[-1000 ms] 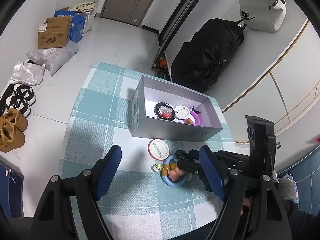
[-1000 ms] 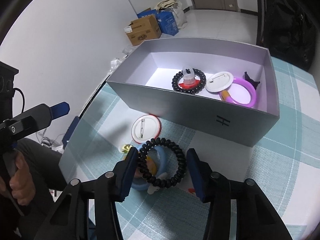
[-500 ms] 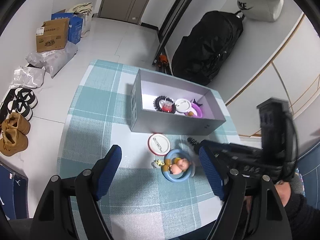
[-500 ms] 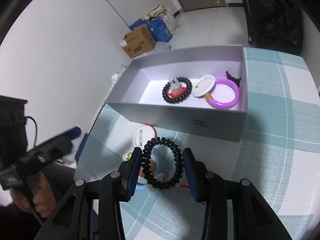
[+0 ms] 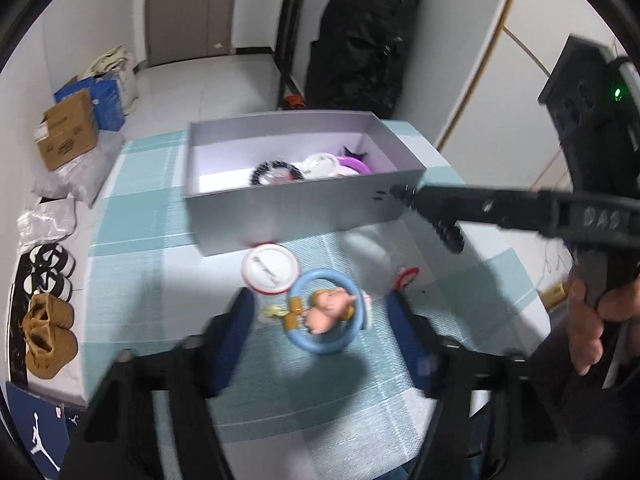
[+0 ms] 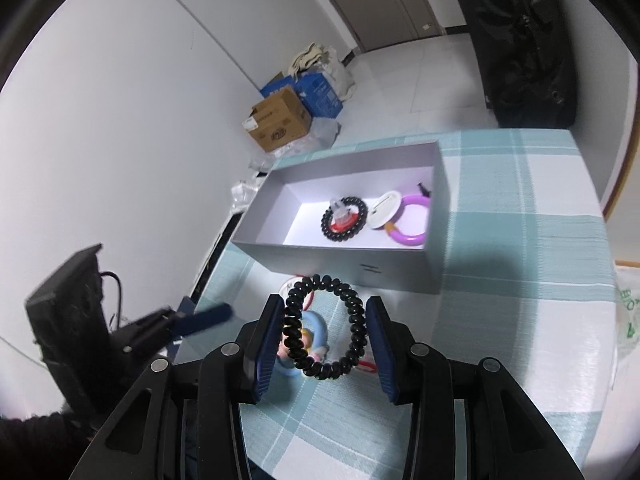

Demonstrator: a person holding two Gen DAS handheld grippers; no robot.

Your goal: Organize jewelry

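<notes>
Right gripper (image 6: 325,336) clamped on a black coiled hair-tie ring (image 6: 325,326), blue pads pressing its two sides, raised above the teal-and-white checked tablecloth (image 6: 520,280) just short of the near wall of the open grey cardboard box (image 6: 360,268). Left gripper (image 5: 320,320) closing with nothing pinched, blue pads (image 5: 236,328) flanking a light-blue ring with a pink figure charm (image 5: 326,312) lying on the cloth beside a white round red-rimmed badge (image 5: 270,268) before the box. Inside the box: a black beaded bracelet (image 6: 344,219), a white round badge (image 6: 386,210) and a purple ring (image 6: 414,220).
</notes>
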